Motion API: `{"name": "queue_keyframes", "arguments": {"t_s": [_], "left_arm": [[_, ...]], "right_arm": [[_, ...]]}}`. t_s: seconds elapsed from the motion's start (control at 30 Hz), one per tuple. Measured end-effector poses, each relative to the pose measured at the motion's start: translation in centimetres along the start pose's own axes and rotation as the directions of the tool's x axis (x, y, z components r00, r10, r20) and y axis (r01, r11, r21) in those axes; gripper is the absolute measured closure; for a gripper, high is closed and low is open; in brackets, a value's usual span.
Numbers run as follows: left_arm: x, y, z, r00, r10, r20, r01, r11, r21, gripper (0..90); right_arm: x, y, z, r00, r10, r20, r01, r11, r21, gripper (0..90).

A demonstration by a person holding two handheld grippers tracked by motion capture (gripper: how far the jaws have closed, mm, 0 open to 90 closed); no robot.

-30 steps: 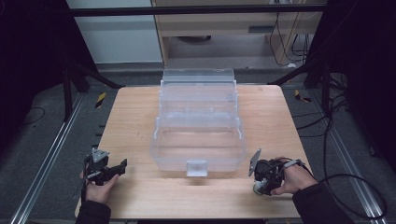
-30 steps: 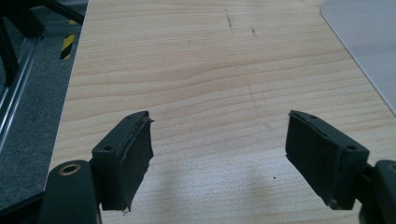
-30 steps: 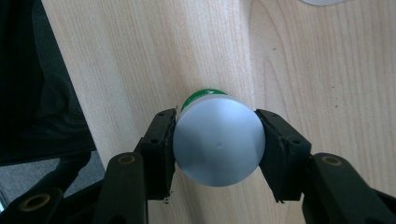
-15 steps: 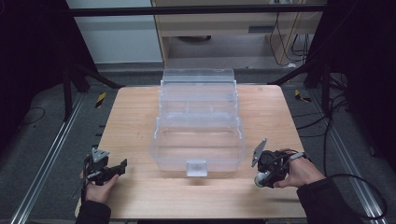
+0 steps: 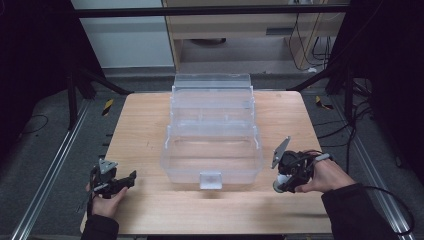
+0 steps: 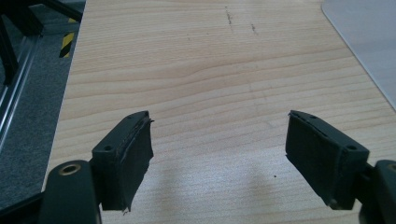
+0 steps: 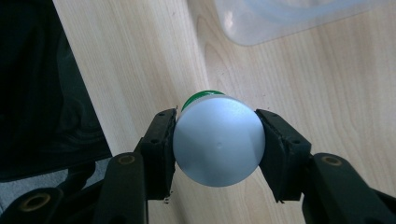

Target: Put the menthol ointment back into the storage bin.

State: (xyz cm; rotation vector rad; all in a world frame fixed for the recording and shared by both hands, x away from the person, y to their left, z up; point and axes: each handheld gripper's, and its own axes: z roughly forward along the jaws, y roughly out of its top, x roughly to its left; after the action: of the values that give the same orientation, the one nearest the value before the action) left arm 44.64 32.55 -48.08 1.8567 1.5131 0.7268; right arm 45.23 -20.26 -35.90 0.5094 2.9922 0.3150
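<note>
A person holds a two-jaw gripper in each hand over a pale wooden table [image 5: 150,130] with fine lengthwise grain. The right gripper [image 7: 218,140] is clamped on a small round bottle [image 7: 218,139]: its black, matte, rubbery pads press on opposite sides of a smooth, white-grey, disc-shaped end that faces the camera, with a thin green edge peeping out just beyond that end. The bottle's long axis runs along the jaws, away from the hand and toward the tabletop beneath, so its far end is hidden behind the near one. In the high view the right gripper [image 5: 286,176] sits near the table's right front edge, the bottle [image 5: 278,187] a pale spot at its tip, lifted above the wood. Just past those fingertips, to their left in the high view, stands a clear plastic box [image 5: 212,127], rectangular with rounded corners, stepped in tiers with see-through dividers and a small latch on its near wall; nothing can be made out inside it. The left gripper [image 6: 219,149] has its jaws wide apart with bare wood between them, its flat black fingers [image 6: 128,158] frayed at the edges. In the high view the left gripper [image 5: 131,178] rests near the table's left front corner, well apart from the box.
</note>
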Motion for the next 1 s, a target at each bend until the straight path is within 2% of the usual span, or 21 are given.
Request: {"name": "queue_keyframes", "arguments": {"t_s": [0.53,1.0], "left_arm": [[0.0,0.0,0.1,1.0000,0.000,0.003,0.000,1.0000,0.004,22.3],[0.0,0.0,0.1,1.0000,0.004,0.007,-0.004,1.0000,0.009,22.4]], "right_arm": [[-1.5,2.0,-2.6,0.9998,0.020,-0.006,-0.020,0.999,-0.025,50.4],[-2.5,4.0,-4.1,1.0000,0.007,-0.002,-0.007,0.999,-0.035,50.4]]}}
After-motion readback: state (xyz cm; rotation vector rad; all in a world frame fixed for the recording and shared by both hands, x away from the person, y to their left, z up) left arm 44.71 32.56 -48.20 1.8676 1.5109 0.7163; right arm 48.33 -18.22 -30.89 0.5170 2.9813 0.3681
